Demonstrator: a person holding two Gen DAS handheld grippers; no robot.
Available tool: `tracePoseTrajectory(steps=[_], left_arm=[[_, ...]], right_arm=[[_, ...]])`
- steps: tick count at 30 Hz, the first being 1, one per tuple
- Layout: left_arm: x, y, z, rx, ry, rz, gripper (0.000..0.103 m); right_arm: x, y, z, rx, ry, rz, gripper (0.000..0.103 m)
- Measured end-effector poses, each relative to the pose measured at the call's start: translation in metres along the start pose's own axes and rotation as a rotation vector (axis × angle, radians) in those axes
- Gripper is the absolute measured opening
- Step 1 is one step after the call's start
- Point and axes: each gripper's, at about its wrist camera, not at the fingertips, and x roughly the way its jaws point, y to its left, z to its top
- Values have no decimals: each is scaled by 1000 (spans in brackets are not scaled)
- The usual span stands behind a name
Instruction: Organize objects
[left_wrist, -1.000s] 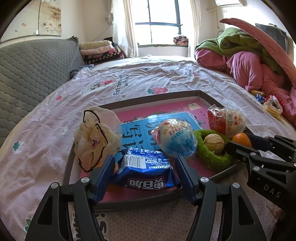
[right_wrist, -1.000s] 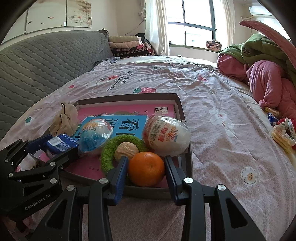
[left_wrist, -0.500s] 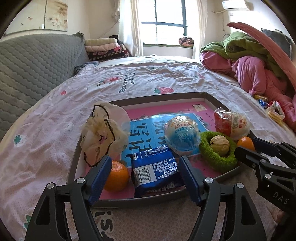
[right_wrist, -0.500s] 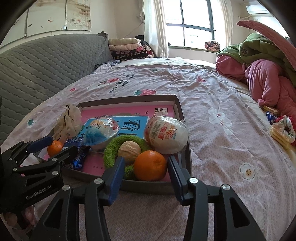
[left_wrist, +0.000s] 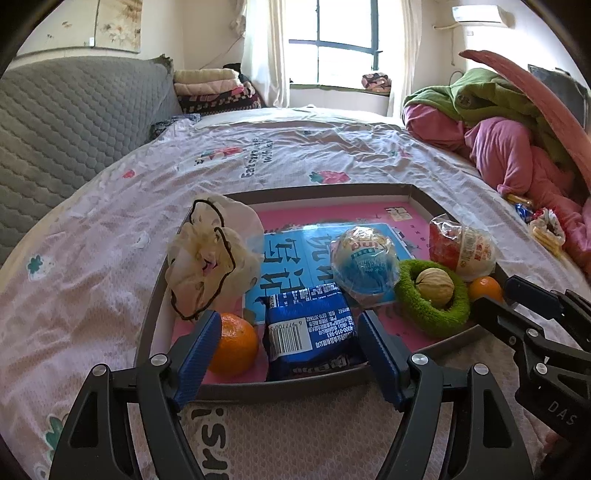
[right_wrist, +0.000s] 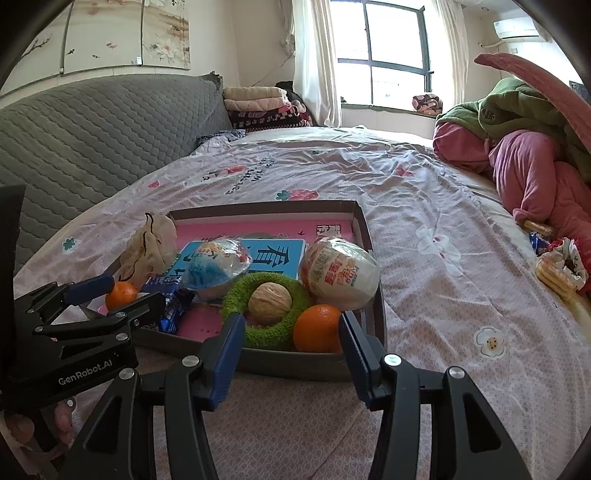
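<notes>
A shallow grey-walled cardboard tray with a pink floor (left_wrist: 421, 195) lay on the pink flowered bedsheet (left_wrist: 110, 295), and both claws hung at its near edge.

The left gripper (left_wrist: 284, 347) stood wide open, its jaws just having spread further. Between the blue pads (left_wrist: 201, 341), but touched by neither, lay a dark blue foil snack packet with a barcode (left_wrist: 310, 332) and a small orange mandarin (left_wrist: 234, 343), the fruit at nine o'clock from the packet, just beside the left pad. At eleven o'clock from the mandarin, against the tray's left wall, rose a crumpled cream plastic bag with black edging (left_wrist: 210, 254).

The right gripper (right_wrist: 291, 332) was also open, its jaws just having widened. A second orange mandarin (right_wrist: 317, 328) sat between them in the tray's near right corner, close to the right pad though clear of both. At ten o'clock from it lay a fuzzy green ring (right_wrist: 266, 310) with a tan walnut (right_wrist: 269, 299) in its hole. A white-and-red wrapped round bun (right_wrist: 340, 273) sat at one o'clock from the fruit, touching it, and a blue-and-white wrapped round bun (right_wrist: 214, 266) lay at eleven o'clock from the ring.
</notes>
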Motion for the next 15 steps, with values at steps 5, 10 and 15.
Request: tracePoseTrajectory(steps=[5, 10, 15], left_arm=[[-3, -1, 1, 2, 6, 7, 78], [-12, -1, 4, -4, -5, 12, 78], [-29, 0, 9, -17, -28, -1, 79]], right_arm=[[-4, 1, 0, 1, -6, 4, 53], [-11, 3, 1, 1, -17, 13, 54], [-18, 7, 3, -3, -31, 18, 59]])
